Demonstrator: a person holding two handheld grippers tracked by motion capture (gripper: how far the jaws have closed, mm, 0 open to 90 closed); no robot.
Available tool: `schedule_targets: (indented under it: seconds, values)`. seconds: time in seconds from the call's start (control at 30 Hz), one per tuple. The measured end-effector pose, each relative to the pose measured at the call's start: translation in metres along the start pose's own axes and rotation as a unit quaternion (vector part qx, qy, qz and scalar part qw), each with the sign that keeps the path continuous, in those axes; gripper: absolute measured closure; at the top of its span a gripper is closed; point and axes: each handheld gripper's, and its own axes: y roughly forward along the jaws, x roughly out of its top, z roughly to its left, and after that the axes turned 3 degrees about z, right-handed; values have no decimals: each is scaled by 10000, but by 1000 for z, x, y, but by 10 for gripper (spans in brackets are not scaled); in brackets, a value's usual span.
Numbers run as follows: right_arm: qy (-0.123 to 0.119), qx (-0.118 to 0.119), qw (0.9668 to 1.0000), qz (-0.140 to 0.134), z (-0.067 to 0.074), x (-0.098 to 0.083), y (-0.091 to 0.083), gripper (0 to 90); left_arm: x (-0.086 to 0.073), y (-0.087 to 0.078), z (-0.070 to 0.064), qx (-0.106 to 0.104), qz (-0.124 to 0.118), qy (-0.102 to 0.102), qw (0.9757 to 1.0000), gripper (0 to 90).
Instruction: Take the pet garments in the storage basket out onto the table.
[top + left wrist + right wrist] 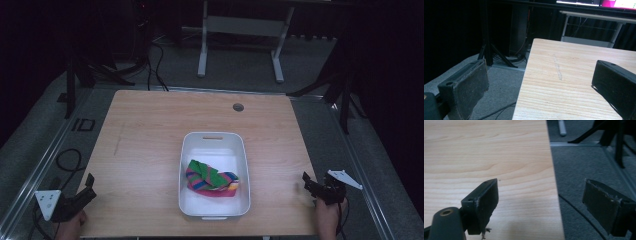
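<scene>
From above, a striped cloth [211, 179] lies in the white tub [186, 150] mid-table [150, 130], both grippers wide open and empty at the near corners: left gripper [541, 85] straddles the left edge, right gripper [540, 205] the right edge.

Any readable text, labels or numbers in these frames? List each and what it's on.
"ID": dark marking on the grey floor left of the table, high view; the reading is rough.
Screens along the top edge of the left gripper view: bright content, too small and blurred to read.
Bin, cloth, both tools: no text visible.
</scene>
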Motion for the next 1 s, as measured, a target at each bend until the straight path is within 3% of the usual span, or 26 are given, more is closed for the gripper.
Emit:
schedule_targets:
  seconds: [0.1, 0.17, 0.37, 0.5, 0.63, 0.77, 0.87, 0.93, 0.97, 1.0]
  values:
    - [-36, 56, 10000, 47, -1, 1, 1, 130, 0, 0, 0, -3, 12, -11, 10000, 12]
    - [-16, 302, 9995, 62, -4, 1, 1, 133, 0, 0, 0, -5, 13, -7, 10000, 12]
    - [-247, 587, 9978, 211, -7, 1, 1, 139, 0, 0, 1, -6, 32, -21, 10000, 12]
    - [-561, 1010, 9917, 563, -11, 1, 4, 139, 0, 0, 1, -16, 38, -28, 10000, 12]
    - [-857, 1503, 9823, 719, -11, 2, 3, 137, 0, 0, 1, -36, 46, -40, 10000, 12]
    - [-1397, 1852, 9683, 924, -3, 4, 3, 136, 0, 0, 1, -43, 47, -42, 10000, 12]
    - [-1654, 2068, 9587, 1037, 4, 5, 4, 136, 1, 1, 1, -47, 49, -49, 10000, 12]
    - [-1704, 2116, 9567, 1043, 6, 6, 4, 136, 1, 1, 1, -47, 49, -50, 10000, 12]
    - [-1755, 2187, 9540, 1060, 9, 6, 4, 136, 1, 1, 1, -47, 52, -50, 10000, 12]
    - [-1872, 2382, 9462, 1137, 14, 9, 4, 136, 1, 1, 1, -45, 53, -52, 10000, 12]
